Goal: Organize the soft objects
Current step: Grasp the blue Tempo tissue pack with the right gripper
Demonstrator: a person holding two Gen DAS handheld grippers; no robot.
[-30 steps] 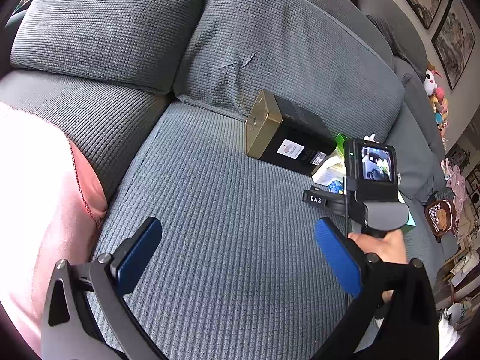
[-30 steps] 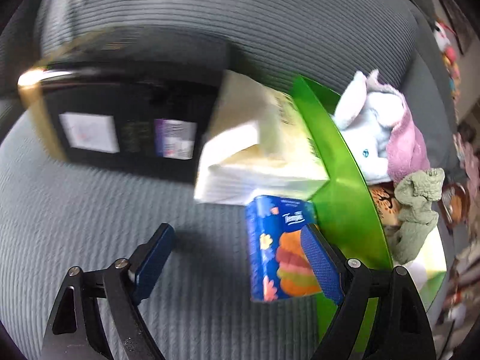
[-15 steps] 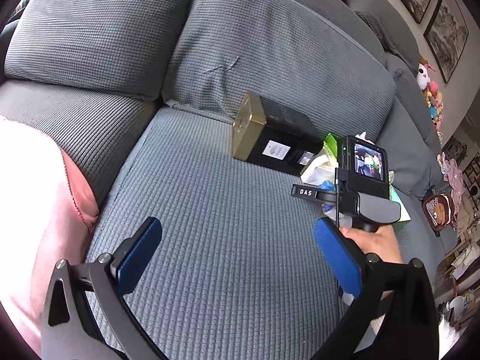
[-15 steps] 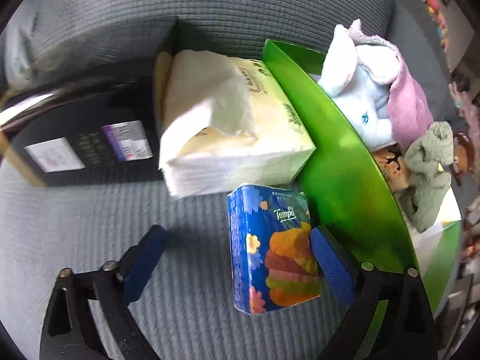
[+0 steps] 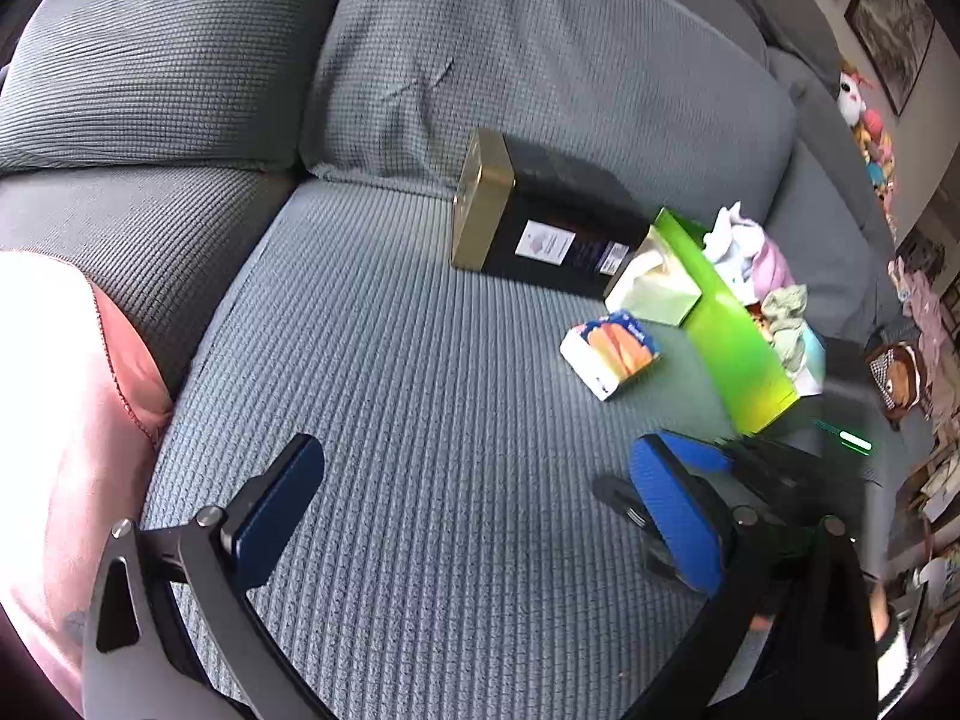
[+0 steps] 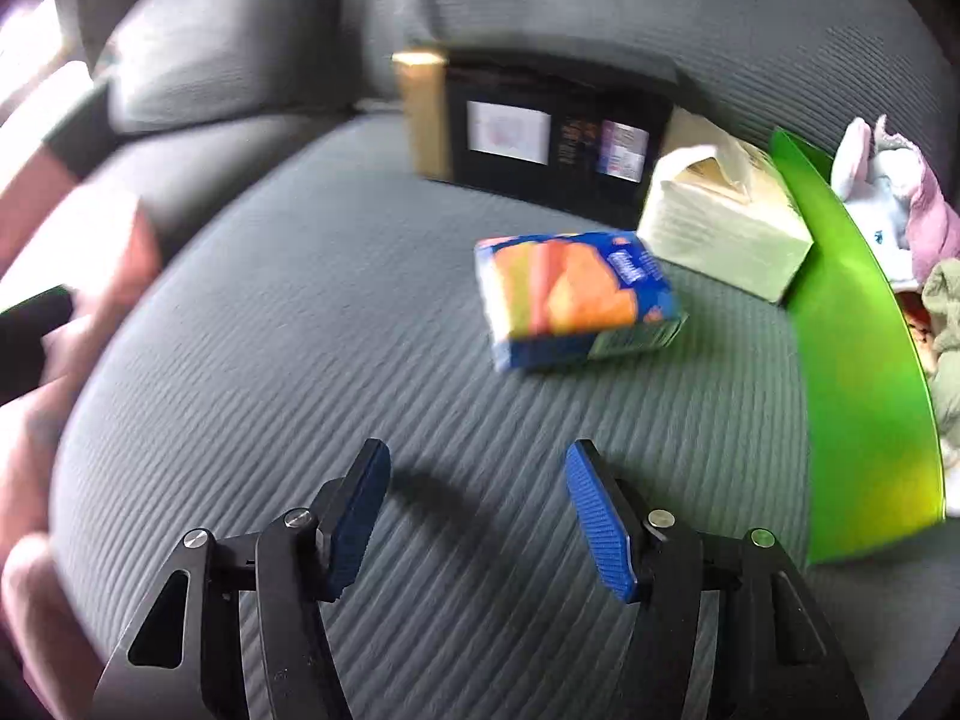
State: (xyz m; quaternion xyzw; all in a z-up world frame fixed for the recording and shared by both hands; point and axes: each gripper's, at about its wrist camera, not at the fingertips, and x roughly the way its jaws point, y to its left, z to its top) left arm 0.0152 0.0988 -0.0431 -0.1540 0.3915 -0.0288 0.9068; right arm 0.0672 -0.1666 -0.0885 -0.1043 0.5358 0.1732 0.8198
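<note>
A blue and orange tissue pack (image 6: 576, 300) lies flat on the grey sofa seat; it also shows in the left wrist view (image 5: 609, 351). Behind it sits a pale yellow tissue pack (image 6: 726, 228) against a green box (image 6: 858, 372) that holds a white and pink plush toy (image 6: 888, 180) and a green plush (image 6: 948, 324). My right gripper (image 6: 477, 492) is open and empty, short of the blue pack. My left gripper (image 5: 474, 492) is open and empty over the seat.
A black box with a gold end (image 5: 540, 228) lies by the back cushions (image 5: 540, 78). A pink cushion (image 5: 60, 420) sits at the left. More plush toys (image 5: 870, 132) line the far right of the sofa.
My right gripper has pulled back from the blue tissue pack, which now lies turned on the seat ahead of it. The left view has shifted left and the right tool dropped low.
</note>
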